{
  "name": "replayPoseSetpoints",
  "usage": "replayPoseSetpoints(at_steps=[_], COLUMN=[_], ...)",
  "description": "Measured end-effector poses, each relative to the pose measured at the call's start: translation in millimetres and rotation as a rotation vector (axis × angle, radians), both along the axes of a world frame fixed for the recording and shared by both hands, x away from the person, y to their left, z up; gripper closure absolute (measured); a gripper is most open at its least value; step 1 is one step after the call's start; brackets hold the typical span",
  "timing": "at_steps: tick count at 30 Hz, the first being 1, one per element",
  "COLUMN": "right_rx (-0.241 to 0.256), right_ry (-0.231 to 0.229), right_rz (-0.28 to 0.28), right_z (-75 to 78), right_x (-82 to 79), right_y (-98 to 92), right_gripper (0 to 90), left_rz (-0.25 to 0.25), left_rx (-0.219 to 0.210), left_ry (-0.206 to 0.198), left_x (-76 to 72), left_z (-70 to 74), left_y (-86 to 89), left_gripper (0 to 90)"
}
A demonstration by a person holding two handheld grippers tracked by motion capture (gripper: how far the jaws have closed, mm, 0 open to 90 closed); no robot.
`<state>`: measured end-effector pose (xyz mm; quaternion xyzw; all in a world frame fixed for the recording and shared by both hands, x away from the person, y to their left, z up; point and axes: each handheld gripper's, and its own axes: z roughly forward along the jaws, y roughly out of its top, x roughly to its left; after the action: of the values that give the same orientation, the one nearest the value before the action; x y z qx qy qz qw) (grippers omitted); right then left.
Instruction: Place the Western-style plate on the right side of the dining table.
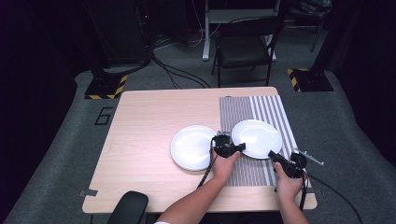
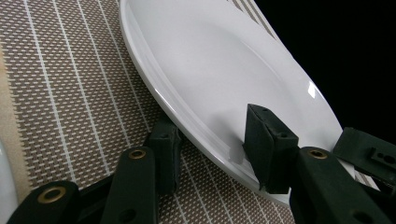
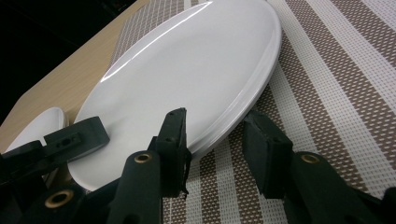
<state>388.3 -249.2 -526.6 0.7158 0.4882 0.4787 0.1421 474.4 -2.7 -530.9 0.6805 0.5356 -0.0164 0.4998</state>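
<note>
Plate (image 1: 257, 137) rim straddled by left gripper (image 1: 232, 148) and right gripper (image 1: 279, 160).

On the surface (image 1: 140, 140) one plate (image 1: 194, 148) lies left of the mat (image 1: 254, 172), on which a second plate (image 1: 257, 137) rests between both tongs.

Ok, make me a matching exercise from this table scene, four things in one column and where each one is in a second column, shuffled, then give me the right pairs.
Things:
1. placemat plate
2. bare-wood plate
3. striped placemat
4. black chair

Places:
A. on the floor beyond the table's far edge
B. on the wooden tabletop, left of the placemat
C. covering the table's right part
D. between the left hand-held gripper and right hand-held gripper, its rim between the jaws of each

Pairs: 1-D, 2-B, 3-C, 4-A
</note>
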Motion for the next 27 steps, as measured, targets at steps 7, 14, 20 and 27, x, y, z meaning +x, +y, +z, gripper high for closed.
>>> replayPoseSetpoints(at_steps=[7, 14, 20, 27], right_rx=[-0.006, -0.008, -0.006, 0.009], right_ry=[0.008, 0.006, 0.004, 0.011], right_rz=[-0.004, -0.01, -0.015, -0.02], right_z=[0.0, 0.5, -0.3, -2.1], right_x=[2.0, 2.1, 2.1, 1.0], right_y=[0.9, -1.2, -2.5, -3.9], right_gripper=[60.4, 60.8, 61.6, 62.3], left_rz=[-0.005, -0.017, -0.04, -0.034], left_rx=[0.019, 0.02, 0.025, 0.036], left_ry=[0.003, 0.007, 0.012, 0.015], left_x=[1.0, -0.5, -1.5, -3.4], left_z=[2.1, 3.3, 4.0, 2.5], left_y=[-0.3, -1.7, 0.0, 1.1], left_gripper=[57.2, 56.0, 56.0, 55.3])
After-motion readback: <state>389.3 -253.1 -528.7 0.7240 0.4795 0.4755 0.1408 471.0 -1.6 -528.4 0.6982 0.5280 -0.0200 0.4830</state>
